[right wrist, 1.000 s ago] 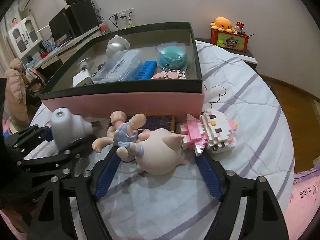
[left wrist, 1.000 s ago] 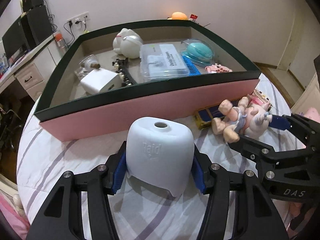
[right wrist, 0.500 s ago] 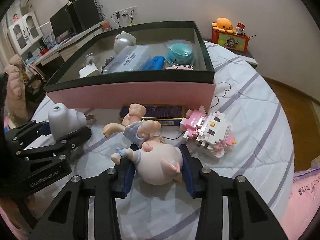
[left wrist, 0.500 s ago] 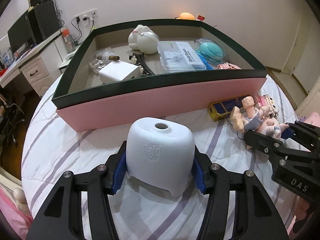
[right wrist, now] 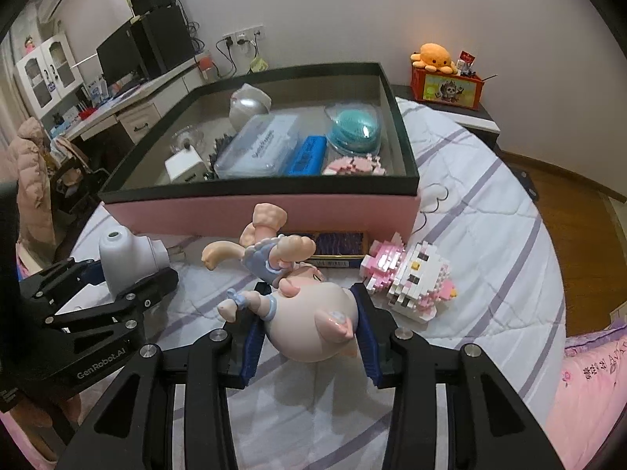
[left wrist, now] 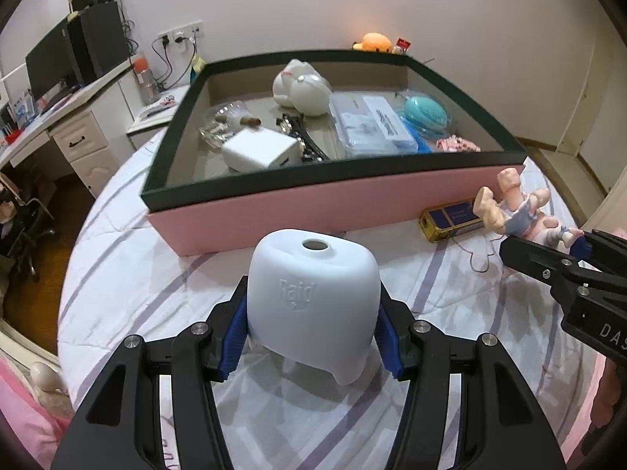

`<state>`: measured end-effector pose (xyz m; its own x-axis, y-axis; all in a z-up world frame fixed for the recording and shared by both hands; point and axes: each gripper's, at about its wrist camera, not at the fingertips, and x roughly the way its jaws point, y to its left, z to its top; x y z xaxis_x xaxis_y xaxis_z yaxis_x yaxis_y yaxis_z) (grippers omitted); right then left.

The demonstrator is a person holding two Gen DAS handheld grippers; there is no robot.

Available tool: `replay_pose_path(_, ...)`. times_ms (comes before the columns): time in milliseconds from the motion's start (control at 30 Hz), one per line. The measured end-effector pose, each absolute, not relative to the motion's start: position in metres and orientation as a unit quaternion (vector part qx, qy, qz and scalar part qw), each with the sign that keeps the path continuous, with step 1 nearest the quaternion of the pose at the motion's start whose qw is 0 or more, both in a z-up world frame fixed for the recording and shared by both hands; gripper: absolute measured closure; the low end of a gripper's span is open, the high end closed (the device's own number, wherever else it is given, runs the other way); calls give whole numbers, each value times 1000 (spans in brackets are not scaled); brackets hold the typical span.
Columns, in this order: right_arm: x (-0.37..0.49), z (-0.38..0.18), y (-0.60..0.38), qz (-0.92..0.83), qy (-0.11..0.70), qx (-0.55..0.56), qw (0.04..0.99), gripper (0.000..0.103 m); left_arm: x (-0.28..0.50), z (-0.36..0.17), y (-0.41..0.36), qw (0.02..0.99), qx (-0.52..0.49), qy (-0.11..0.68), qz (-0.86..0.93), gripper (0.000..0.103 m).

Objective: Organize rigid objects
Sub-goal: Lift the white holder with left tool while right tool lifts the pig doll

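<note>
My left gripper (left wrist: 311, 337) is shut on a white plastic Raid device (left wrist: 313, 305), held just above the striped bedspread in front of the pink box (left wrist: 333, 203). My right gripper (right wrist: 309, 333) is shut on a pink pig doll (right wrist: 313, 313), its blue pads pressed on the round head, legs pointing toward the box. In the left wrist view the doll (left wrist: 517, 207) shows at the right, lifted near the box's corner. The box with its dark green rim (right wrist: 258, 190) holds several items.
A white-and-pink block cat (right wrist: 411, 278) and a dark blue and gold case (right wrist: 337, 246) lie on the bed by the box front. A thin wire (right wrist: 431, 203) runs by the box's right corner. A desk (left wrist: 58, 133) stands left, a bedside shelf (right wrist: 446, 94) behind.
The right gripper closed on the pig doll and lifted it off the bedspread. The left gripper with the white device drew back a little from the box.
</note>
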<state>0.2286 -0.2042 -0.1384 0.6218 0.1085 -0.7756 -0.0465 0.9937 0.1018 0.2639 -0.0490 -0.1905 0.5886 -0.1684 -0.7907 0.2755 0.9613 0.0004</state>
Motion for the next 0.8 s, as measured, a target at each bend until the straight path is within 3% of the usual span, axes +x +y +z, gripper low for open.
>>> replay_pose_path(400,185,-83,-195,31,365,28,930,60,221,-129,-31,925,57,357,-118,46)
replay_pose_path(800,103,-1,-169,34,235,-1,971,60,149,-43,-9,967,50,227,-105,46)
